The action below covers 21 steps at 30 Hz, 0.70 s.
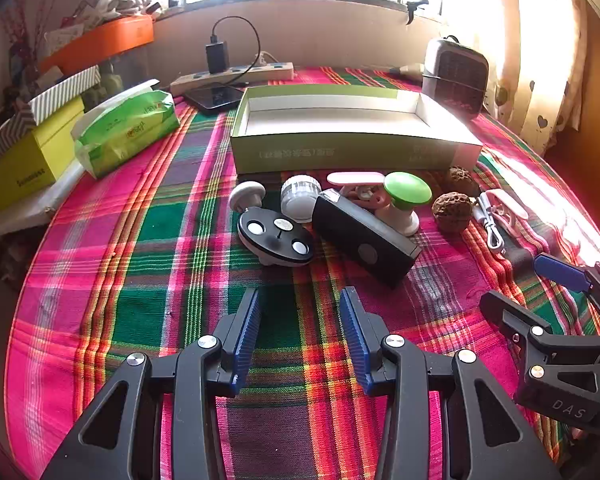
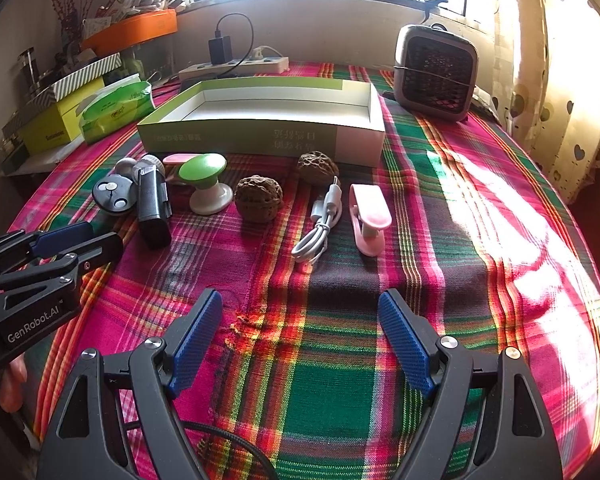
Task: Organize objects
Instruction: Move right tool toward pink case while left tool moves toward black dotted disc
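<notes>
I read this as the very start: nothing is in the open box [image 2: 260, 136] yet, and the small things lie in a row on the plaid cloth [image 2: 340, 380] just in front of it. My left gripper [image 1: 300, 296] hangs spread and empty, short of the black oval piece [image 1: 275, 242] and the black bar-shaped device [image 1: 364, 236]. My right gripper [image 2: 300, 300] is spread wide too, holding nothing, pointed at the white cable [image 2: 320, 224] and the pink clip [image 2: 370, 216], with the two walnuts [image 2: 259, 198] further left.

Next I judge I need a clean pick — the cable or the clip for the right hand — then a lift over the box's near wall.

Hard to make out: the cluster around the green-topped massager [image 1: 406, 196] overlaps badly, so I can't tell what touches what. The box's far corner washes out in window glare, and the box's near wall hides part of its floor.
</notes>
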Tool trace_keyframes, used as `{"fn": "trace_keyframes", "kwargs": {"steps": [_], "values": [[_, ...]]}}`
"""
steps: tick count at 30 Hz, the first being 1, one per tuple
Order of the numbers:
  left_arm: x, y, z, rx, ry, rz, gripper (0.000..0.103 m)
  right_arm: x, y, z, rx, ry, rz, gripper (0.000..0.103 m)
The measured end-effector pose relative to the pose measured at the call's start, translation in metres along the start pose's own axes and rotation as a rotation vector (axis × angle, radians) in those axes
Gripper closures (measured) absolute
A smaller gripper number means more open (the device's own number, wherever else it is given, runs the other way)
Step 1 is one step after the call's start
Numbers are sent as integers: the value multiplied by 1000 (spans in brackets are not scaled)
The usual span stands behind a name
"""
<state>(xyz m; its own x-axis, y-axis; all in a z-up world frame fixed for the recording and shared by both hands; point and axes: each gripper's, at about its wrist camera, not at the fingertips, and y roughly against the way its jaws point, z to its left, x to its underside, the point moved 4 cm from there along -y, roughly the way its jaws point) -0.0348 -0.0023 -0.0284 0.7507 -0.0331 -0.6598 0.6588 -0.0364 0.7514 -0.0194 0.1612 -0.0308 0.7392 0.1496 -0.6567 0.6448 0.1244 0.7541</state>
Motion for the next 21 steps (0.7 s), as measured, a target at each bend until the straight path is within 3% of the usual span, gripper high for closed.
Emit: {"fn": "trace_keyframes", "kwargs": {"steps": [13, 21], "values": [[0, 0, 0, 1, 0, 0, 64, 1, 0, 0, 0, 1, -1, 22], [-1, 0, 9, 41, -8, -1, 64, 0, 2, -9, -16, 7, 4, 22]]}}
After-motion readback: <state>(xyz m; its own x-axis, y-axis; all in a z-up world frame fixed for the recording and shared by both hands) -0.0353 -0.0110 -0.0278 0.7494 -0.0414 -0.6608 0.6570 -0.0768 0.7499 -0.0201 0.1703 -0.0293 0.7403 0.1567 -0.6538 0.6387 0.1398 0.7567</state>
